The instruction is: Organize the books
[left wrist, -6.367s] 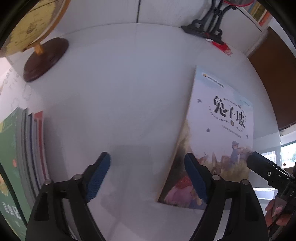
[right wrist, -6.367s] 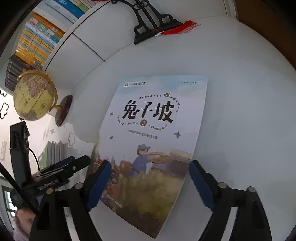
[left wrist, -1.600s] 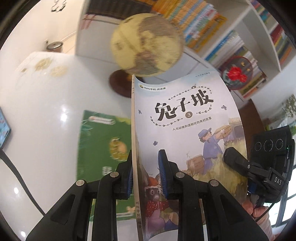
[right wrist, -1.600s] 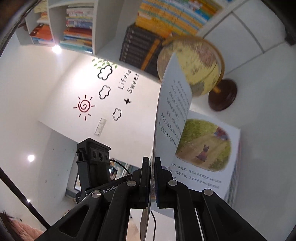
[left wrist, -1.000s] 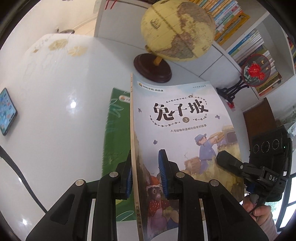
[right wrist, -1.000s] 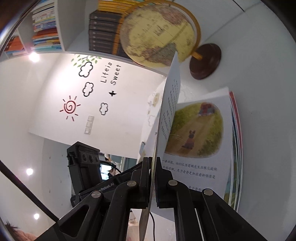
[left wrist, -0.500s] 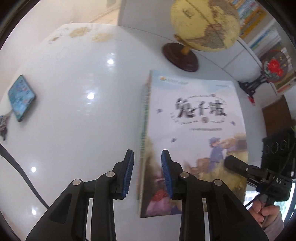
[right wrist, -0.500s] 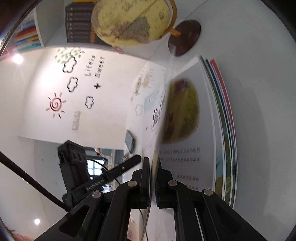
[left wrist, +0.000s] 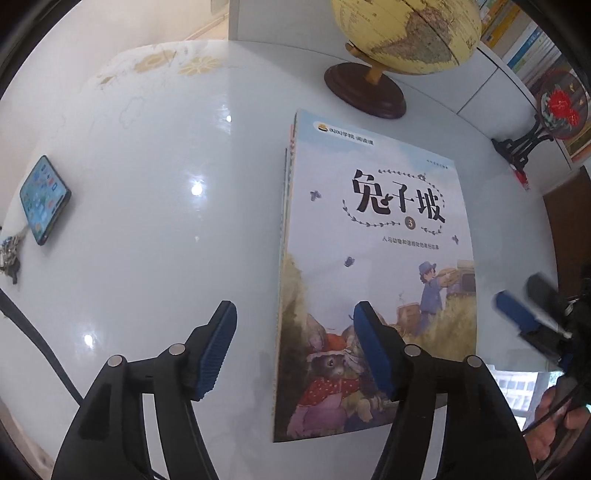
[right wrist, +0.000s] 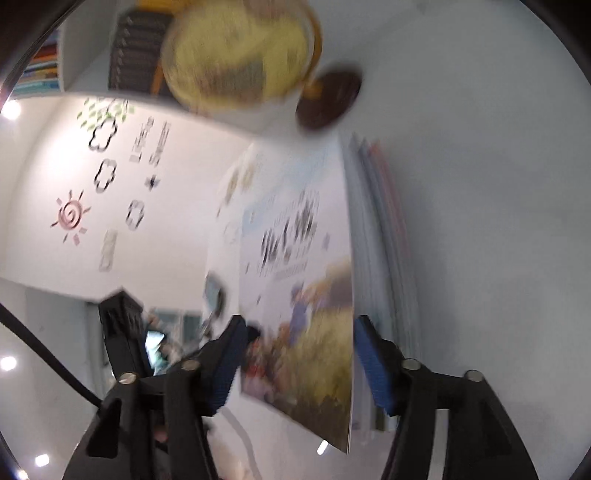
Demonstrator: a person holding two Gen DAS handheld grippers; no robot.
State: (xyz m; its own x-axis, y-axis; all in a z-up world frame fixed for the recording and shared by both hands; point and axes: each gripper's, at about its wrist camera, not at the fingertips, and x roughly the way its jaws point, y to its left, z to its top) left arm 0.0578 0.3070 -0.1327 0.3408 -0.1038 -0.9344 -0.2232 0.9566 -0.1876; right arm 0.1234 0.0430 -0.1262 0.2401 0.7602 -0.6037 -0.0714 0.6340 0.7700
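One book point(left wrist: 373, 258) atop stack point(left wrist: 286, 192), seemingly flat.

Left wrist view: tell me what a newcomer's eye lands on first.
The illustrated book lies flat on top of a stack on the white table, just ahead of the open left gripper. Beyond it stands a yellow globe on a dark wooden base. A phone lies at the table's left edge.

Glossy white table point(left wrist: 155, 229); paper book point(left wrist: 373, 258) cover.
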